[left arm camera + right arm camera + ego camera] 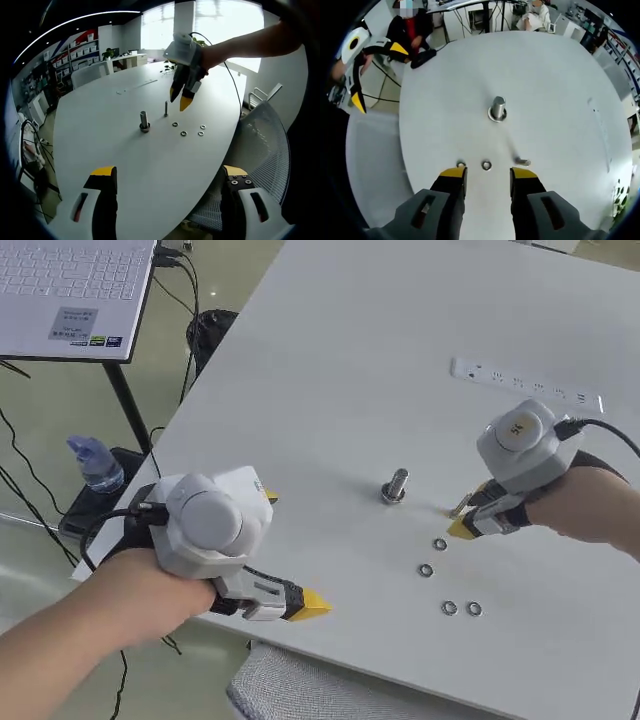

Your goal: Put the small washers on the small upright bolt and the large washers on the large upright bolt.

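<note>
The large upright bolt stands mid-table on a ring-like base. The thin small bolt stands to its right. Several loose washers lie in front of them, one washer nearest the small bolt. My right gripper hovers open just over the small bolt. In the right gripper view its jaws stand apart with a washer on the table just ahead of them, the small bolt to the right and the large bolt further on. My left gripper is wide open and empty near the table's front edge; its own view shows that gripper facing the large bolt.
A white power strip lies at the far right of the table. An open laptop stands on a stand at the left, with a water bottle below it. A mesh chair sits at the table's near edge. People sit beyond the table's far end.
</note>
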A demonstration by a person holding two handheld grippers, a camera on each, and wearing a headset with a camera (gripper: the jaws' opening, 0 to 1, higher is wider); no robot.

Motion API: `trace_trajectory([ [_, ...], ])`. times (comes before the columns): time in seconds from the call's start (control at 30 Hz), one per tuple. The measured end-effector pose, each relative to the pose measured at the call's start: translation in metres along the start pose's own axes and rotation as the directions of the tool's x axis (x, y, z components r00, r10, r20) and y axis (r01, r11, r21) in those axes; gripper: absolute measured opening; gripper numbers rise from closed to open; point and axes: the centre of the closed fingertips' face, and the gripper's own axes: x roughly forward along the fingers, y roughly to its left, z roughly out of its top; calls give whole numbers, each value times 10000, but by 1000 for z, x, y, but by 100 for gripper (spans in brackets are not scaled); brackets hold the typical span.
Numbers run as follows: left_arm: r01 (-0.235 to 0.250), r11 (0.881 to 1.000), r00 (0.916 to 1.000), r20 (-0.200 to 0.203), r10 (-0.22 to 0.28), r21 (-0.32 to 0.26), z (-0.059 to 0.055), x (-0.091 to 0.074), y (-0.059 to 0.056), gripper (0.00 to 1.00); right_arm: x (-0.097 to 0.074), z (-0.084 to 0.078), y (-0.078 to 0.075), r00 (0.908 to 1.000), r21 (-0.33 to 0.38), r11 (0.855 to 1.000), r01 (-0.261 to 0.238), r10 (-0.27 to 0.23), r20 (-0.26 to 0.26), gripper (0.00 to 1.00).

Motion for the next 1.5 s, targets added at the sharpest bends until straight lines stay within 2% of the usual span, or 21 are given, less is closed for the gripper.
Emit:
trace_trajectory([
  [0.2, 48, 9999, 9999, -133, -46, 98, 0, 1, -1, 85, 5, -5, 2, 10000, -115, 9999, 3, -3, 52, 36],
  [0.47, -35, 9999, 9999, 114, 34, 98, 8, 0, 3, 84, 16, -10, 5, 10000, -79, 10000, 13, -14, -42, 35],
  [0.8, -9, 9999, 10000, -6, 9, 117, 6, -1, 1, 84, 30, -11, 1, 9998, -45, 9999, 102, -103, -188, 31],
  [1.0, -29, 10000, 9999, 127, 30, -71, 10, -1, 3, 84, 41, -15, 3, 9992, -106, 9999, 37, -41, -391, 31],
  [1.17, -114, 9998, 9999, 77, 115, -144, 9, -2, 5, 84, 44, -11, 2, 9997, -76, 9998, 168, -169, -173, 31],
  [1.5, -98, 9998, 9999, -31, 97, -158, 6, -2, 5, 83, 51, -16, -1, 9987, -116, 9996, 239, -244, -444, 27],
])
